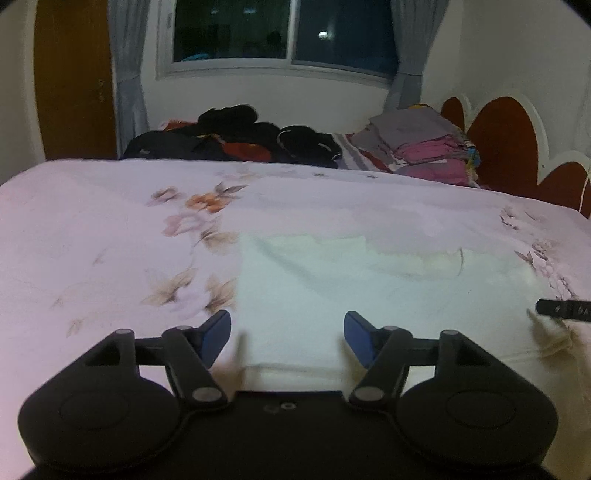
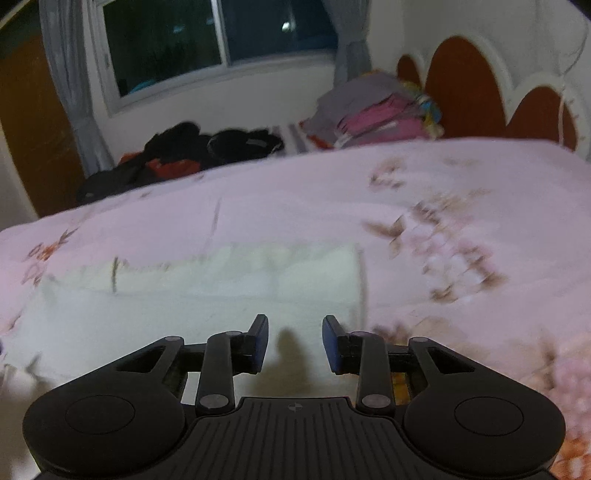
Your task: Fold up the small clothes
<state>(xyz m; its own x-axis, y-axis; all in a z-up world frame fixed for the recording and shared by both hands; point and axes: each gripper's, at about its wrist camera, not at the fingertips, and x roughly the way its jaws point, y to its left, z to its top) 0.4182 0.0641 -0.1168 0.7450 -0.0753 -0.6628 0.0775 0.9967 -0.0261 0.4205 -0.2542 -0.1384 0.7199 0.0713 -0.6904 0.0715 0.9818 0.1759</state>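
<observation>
Garment, small, pale cream cloth, lying folded flat on pink floral bedsheet, near edge. Left gripper: jaws wide apart, empty, above cloth's left edge. Right gripper: jaws partly apart, empty, over cloth's right end. Risk: a low blue pad could snag and drag the loose fold open; blur suggests haste.

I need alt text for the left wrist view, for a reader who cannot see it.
The left gripper hangs open, nothing between its blue pads, over a pale white garment lying flat on a pink floral bedsheet. Behind are dark clothes, a folded stack and a window.
</observation>
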